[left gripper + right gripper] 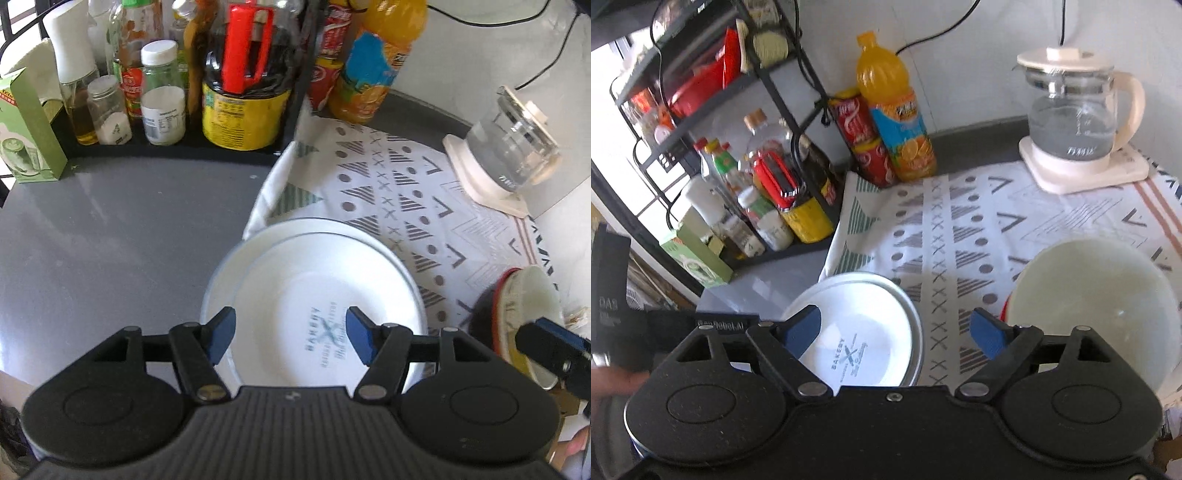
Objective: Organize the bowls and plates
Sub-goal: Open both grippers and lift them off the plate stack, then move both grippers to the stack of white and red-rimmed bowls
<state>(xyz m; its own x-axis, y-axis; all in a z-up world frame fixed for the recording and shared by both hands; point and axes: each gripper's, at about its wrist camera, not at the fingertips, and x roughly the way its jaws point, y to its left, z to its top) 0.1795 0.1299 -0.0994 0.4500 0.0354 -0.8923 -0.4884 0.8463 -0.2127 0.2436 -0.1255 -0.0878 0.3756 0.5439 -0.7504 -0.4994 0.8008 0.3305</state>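
Covering part of the grey counter, a patterned cloth lies under both grippers' open, empty fingers.

Your open lane: bare grey counter, left of stacked plates. Back of it blocked by black rack packed with bottles, green box at left end. Patterned cloth between plates and bowl clear. Cloth's back edge closed off by orange bottle, red cans, kettle.
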